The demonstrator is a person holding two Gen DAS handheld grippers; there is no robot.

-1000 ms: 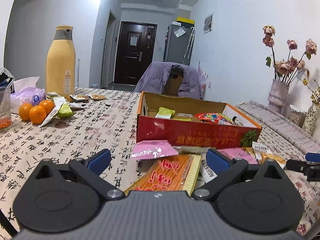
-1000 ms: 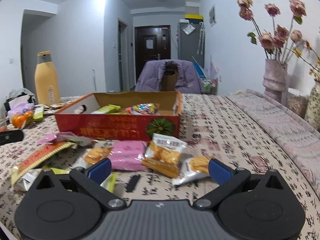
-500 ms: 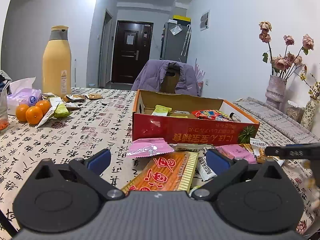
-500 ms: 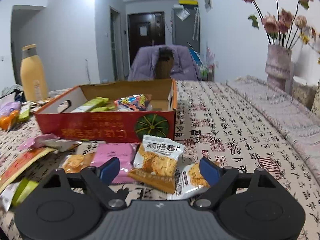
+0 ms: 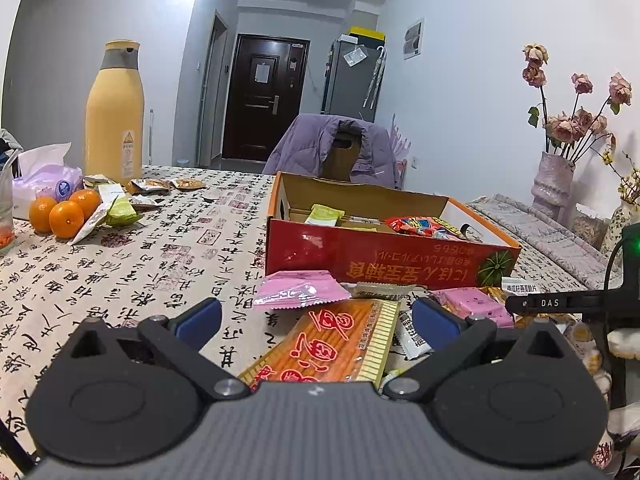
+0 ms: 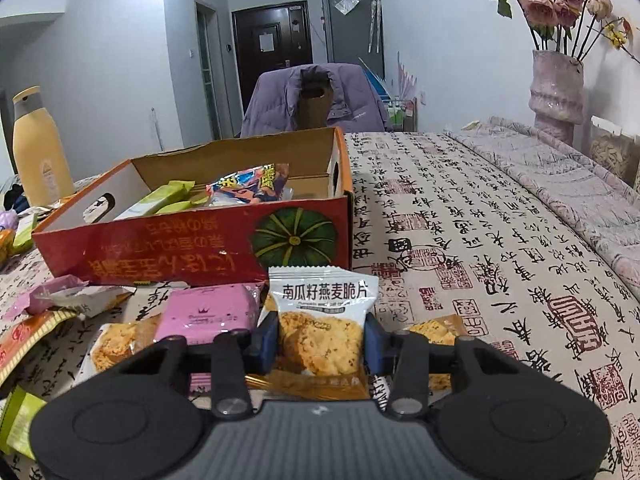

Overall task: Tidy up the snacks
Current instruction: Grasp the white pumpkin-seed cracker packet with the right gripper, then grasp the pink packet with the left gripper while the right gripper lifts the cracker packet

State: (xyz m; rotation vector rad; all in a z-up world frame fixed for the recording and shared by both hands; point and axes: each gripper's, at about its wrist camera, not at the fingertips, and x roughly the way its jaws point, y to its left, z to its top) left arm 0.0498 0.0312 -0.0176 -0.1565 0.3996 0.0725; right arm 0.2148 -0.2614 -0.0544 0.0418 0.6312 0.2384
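Right gripper: jaws closing, both blue pads against the sides of the oat-crisp packet, which sits squarely between them. So it is grasping that packet. The packet stands tilted up, white printed top edge toward the far side, orange bottom edge nearest the gripper body. It lies at the near foot of the red cardboard box, just in front of the pumpkin print on the box's front wall.

Just left of the gripped packet: a pink wrapped snack, lying over another crisp packet. A further crisp packet shows behind the right finger. All rest on the calligraphy-print tablecloth.

Inside the box: green wrapped bars toward the left, a colourful foil bag at centre.

Left gripper: released, jaws wide apart, nothing between the pads. Below and beyond it lies a long orange snack pack, with a pink sachet just beyond that, near the box front. The right gripper's black body shows at the right edge of the left view.

Far left on the table: yellow bottle, three oranges, scattered wrappers. Vase of dried roses far right.
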